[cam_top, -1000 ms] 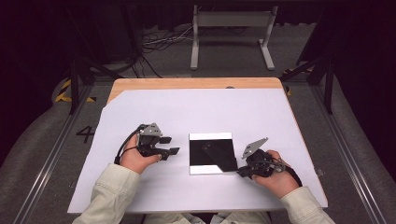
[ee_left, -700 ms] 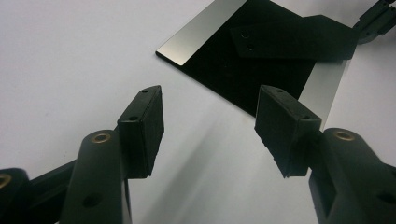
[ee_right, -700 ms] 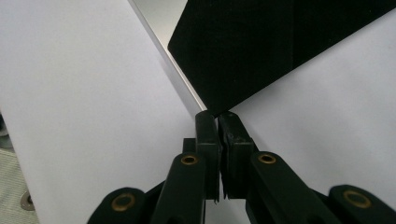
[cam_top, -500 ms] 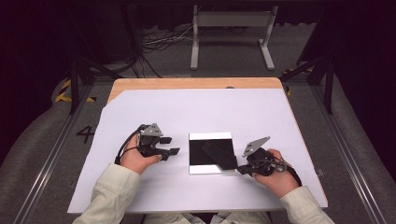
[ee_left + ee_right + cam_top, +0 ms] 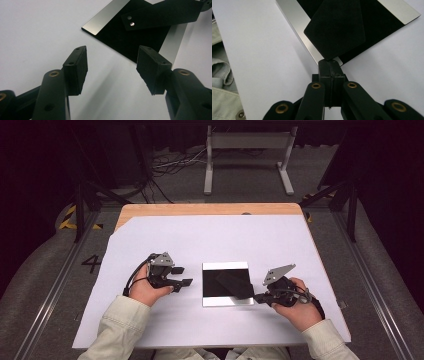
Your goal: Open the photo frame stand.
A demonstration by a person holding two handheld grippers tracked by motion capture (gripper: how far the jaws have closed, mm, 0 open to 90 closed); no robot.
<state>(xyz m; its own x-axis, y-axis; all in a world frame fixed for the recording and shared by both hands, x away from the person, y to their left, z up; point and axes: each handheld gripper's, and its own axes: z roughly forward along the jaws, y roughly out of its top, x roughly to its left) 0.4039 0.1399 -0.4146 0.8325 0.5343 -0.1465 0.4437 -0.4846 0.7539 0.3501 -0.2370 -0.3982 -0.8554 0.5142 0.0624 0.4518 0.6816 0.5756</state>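
A square tray [image 5: 225, 302] with a black middle and bare silver strips along its far and near edges lies flat on the white sheet [image 5: 210, 240] that covers the table [image 5: 150, 210], between the two hands and nearer the person's side. On its black middle sits one thing, a thin black card [image 5: 235, 284], turned askew to the tray's edges and raised a little at its near right corner. In the right gripper view the card [image 5: 335, 28] spreads out like a fan from that corner over the black field and the silver strip. The right gripper [image 5: 259, 297] has its jaws pressed together on that corner, pads meeting with the card's edge pinched between them; they have just finished closing. The left gripper [image 5: 182, 276] rests on the sheet just left of the tray, jaws spread wide with nothing between them, pointing at the tray's left edge without touching it. In the left gripper view the tray [image 5: 100, 25] lies just beyond the open pads [image 5: 77, 68]
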